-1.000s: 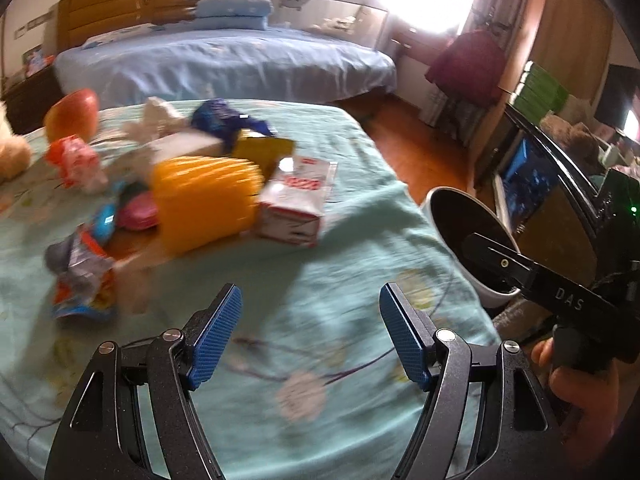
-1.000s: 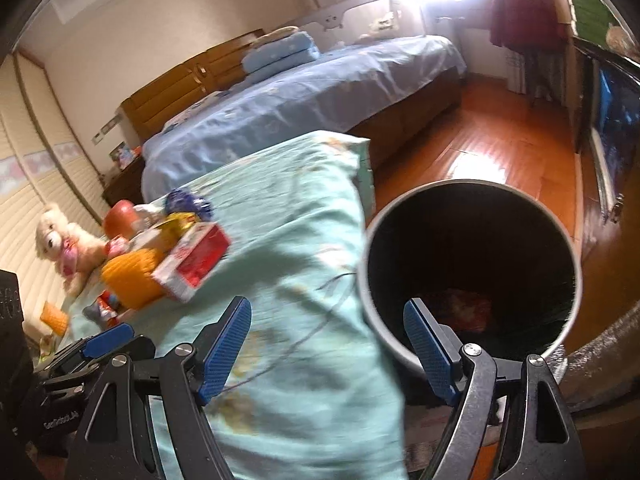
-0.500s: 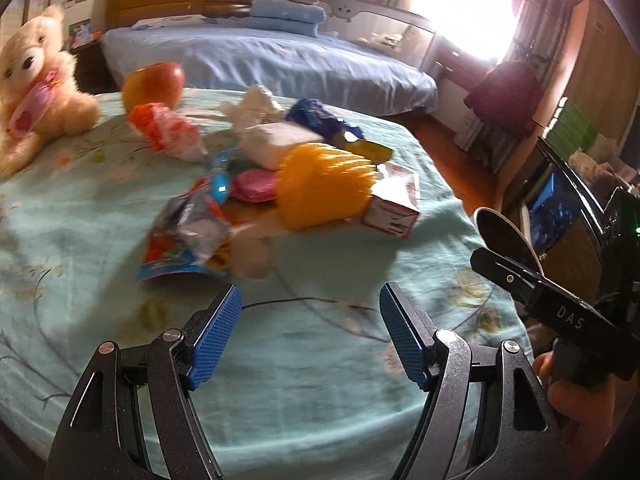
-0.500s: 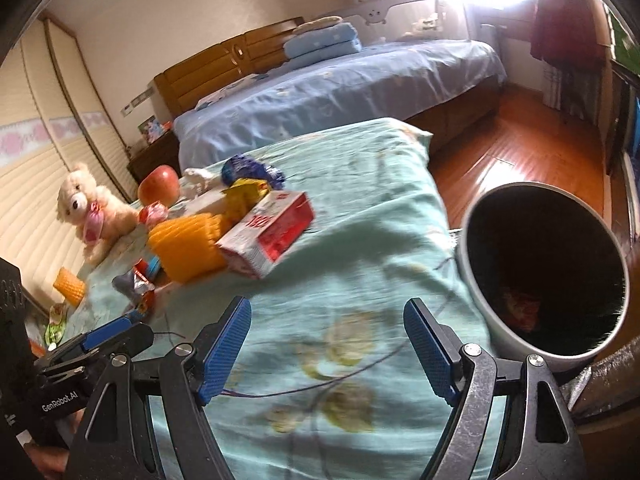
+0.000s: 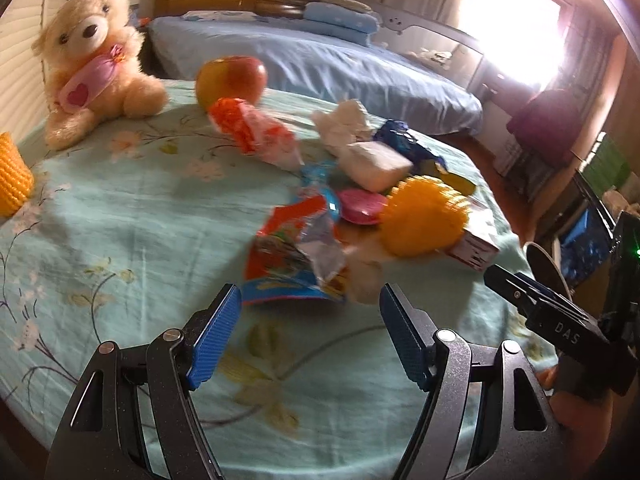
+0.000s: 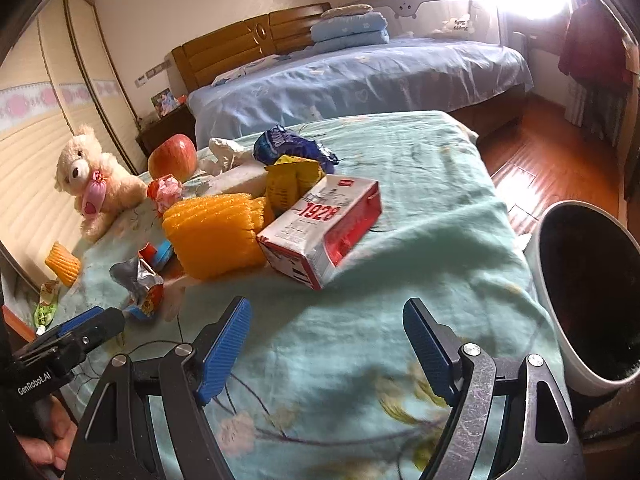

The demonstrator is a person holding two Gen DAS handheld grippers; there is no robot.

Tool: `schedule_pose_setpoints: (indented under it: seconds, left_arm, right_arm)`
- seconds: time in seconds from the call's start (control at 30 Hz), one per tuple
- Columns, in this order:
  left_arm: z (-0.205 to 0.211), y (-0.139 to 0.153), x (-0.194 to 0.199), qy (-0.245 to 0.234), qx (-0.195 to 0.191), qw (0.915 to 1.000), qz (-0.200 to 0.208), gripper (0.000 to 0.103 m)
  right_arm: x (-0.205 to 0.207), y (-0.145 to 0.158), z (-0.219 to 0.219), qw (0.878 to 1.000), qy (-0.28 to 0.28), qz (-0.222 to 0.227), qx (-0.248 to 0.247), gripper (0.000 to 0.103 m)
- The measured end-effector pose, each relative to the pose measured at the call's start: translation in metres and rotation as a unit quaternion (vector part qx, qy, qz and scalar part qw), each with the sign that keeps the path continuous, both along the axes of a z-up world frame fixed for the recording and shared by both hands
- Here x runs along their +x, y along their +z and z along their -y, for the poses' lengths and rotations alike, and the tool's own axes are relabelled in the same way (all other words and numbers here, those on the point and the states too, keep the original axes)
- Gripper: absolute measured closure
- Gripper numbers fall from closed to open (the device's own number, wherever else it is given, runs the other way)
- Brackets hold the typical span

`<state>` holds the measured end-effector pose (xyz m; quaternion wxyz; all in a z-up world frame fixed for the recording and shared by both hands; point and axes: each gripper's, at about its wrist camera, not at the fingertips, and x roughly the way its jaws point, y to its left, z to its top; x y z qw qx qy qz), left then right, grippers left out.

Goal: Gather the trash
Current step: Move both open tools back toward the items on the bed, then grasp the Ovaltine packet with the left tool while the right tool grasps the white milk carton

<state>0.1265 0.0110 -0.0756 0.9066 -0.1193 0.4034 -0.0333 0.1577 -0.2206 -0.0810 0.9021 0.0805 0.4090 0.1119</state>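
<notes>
Left wrist view is showing the left tongs [image 5: 310,334] standing wide apart with nothing between the blue pads, hovering over a surface [image 5: 132,216] draped in a pale green flowered cloth. Just ahead of them a torn, crumpled snack wrapper [image 5: 296,256] in red, blue and silver is lying flat; its print is too blurred to read. Beyond it a yellow foam fruit net [image 5: 424,222], a pink lid [image 5: 362,208], a white tissue pack [image 5: 374,162], a red-and-white wrapper [image 5: 256,132], a red apple [image 5: 232,78] and a teddy bear [image 5: 94,60] are sitting in a loose cluster. The other tool at the right edge is bearing the letters "DAS". In the right wrist view the right tongs [image 6: 326,346] are also gaping wide and gripping nothing, hanging above bare cloth. A red-and-white carton [image 6: 320,230] printed "1928" is leaning against the foam net, with a yellow packet [image 6: 290,184] and a blue wrapper [image 6: 288,146] behind it. A white bin [image 6: 580,292] with a dark inside is standing just beside the right edge of the cloth. The tool at lower left is reading "GenRobot.AI", with a hand [image 6: 48,438] gripping it.
</notes>
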Motion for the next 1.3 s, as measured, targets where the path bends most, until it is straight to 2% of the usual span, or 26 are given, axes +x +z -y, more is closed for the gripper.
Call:
schedule_pose_setpoints:
  seconds: [0.23,0.4,0.53,0.63,0.7,0.8,0.83,0.87,0.9,1.2,1.23,1.27,1.3]
  left_arm:
    - [-0.006,-0.006,0.017,0.005,0.013,0.9999,-0.009,0.030]
    - [-0.008,-0.010,0.029,0.005,0.020,0.9997,-0.012,0.030]
    - [-0.007,-0.014,0.037,0.002,0.024,0.9996,-0.015,0.031]
    - [-0.005,-0.018,0.042,-0.002,0.026,0.9994,-0.021,0.040]
    - [-0.005,-0.020,0.043,-0.006,0.024,0.9993,-0.027,0.052]
    - [-0.004,-0.020,0.044,-0.011,0.025,0.9993,-0.023,0.057]
    - [-0.003,-0.019,0.043,-0.012,0.026,0.9994,-0.022,0.058]
    - [-0.003,-0.019,0.043,-0.012,0.026,0.9994,-0.020,0.058]
    - [-0.003,-0.019,0.042,-0.012,0.026,0.9994,-0.019,0.059]
    - [0.008,-0.012,0.024,-0.027,0.008,0.9995,-0.012,0.060]
    - [0.013,-0.009,0.021,-0.034,0.006,0.9994,-0.009,0.061]
    - [0.017,-0.007,0.019,-0.039,0.006,0.9992,-0.007,0.061]
    - [0.020,-0.006,0.017,-0.044,0.005,0.9990,-0.005,0.061]
  right_arm:
    - [0.020,-0.005,-0.014,1.000,0.001,-0.004,-0.015,0.025]
    - [0.033,-0.011,-0.019,1.000,-0.006,-0.014,-0.026,0.032]
    - [0.042,-0.012,-0.022,0.999,-0.008,-0.016,-0.027,0.032]
    - [0.048,-0.012,-0.025,0.999,-0.010,-0.019,-0.025,0.031]
    - [0.052,-0.013,-0.027,0.999,-0.014,-0.019,-0.032,0.031]
    - [0.055,-0.015,-0.025,0.999,-0.021,-0.021,-0.031,0.033]
    - [0.054,-0.015,-0.024,0.999,-0.022,-0.018,-0.030,0.035]
    - [0.053,-0.014,-0.022,0.999,-0.024,-0.016,-0.029,0.044]
    - [0.052,-0.013,-0.020,0.999,-0.025,-0.014,-0.025,0.048]
    - [0.020,-0.004,0.009,1.000,-0.013,-0.002,0.003,0.050]
    - [0.015,-0.003,0.013,1.000,-0.013,-0.001,0.005,0.062]
    - [0.011,-0.003,0.018,1.000,-0.012,-0.005,0.009,0.096]
    - [0.009,-0.003,0.021,1.000,-0.014,-0.009,0.015,0.102]
